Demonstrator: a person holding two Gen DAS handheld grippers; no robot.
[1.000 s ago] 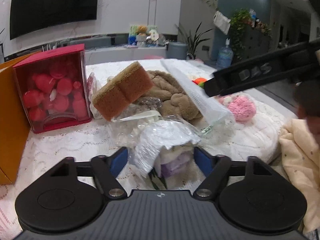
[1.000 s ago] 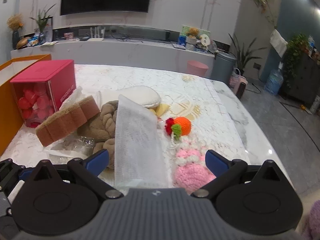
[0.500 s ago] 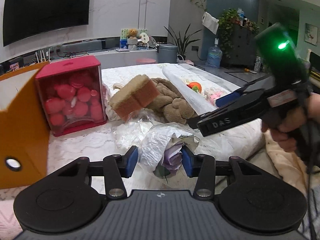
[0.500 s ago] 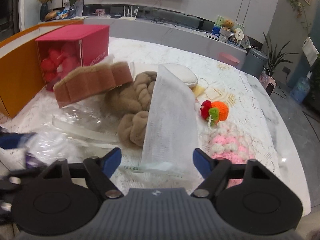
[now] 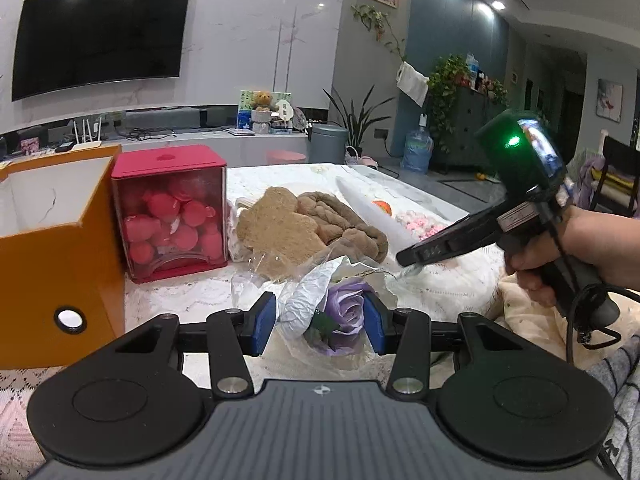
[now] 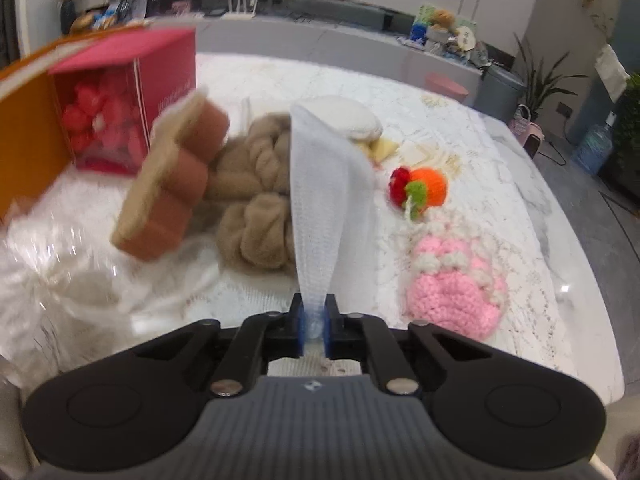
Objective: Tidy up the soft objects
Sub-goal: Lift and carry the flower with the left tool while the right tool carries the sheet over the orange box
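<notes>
My left gripper (image 5: 320, 322) is shut on a wrapped purple rose bouquet (image 5: 344, 312) in crinkled white and clear wrap, held just above the lace cloth. My right gripper (image 6: 314, 326) is shut on the near end of a long white mesh bag (image 6: 324, 184), which stretches away over the brown plush toy (image 6: 256, 200). The right gripper also shows in the left wrist view (image 5: 416, 254), to the right of the bouquet. A brown sponge (image 6: 172, 184) leans against the plush; it also shows in the left wrist view (image 5: 276, 228).
An orange box (image 5: 48, 240) stands at the left with a red box of red balls (image 5: 168, 208) beside it. A pink crocheted item (image 6: 456, 280) and an orange-red crocheted toy (image 6: 424, 186) lie right of the mesh bag. A white pad (image 6: 352, 116) lies behind.
My right gripper has closed on the mesh bag's near end. My left gripper holds the bouquet, now turned so the purple rose faces the camera. The sponge has tilted.
</notes>
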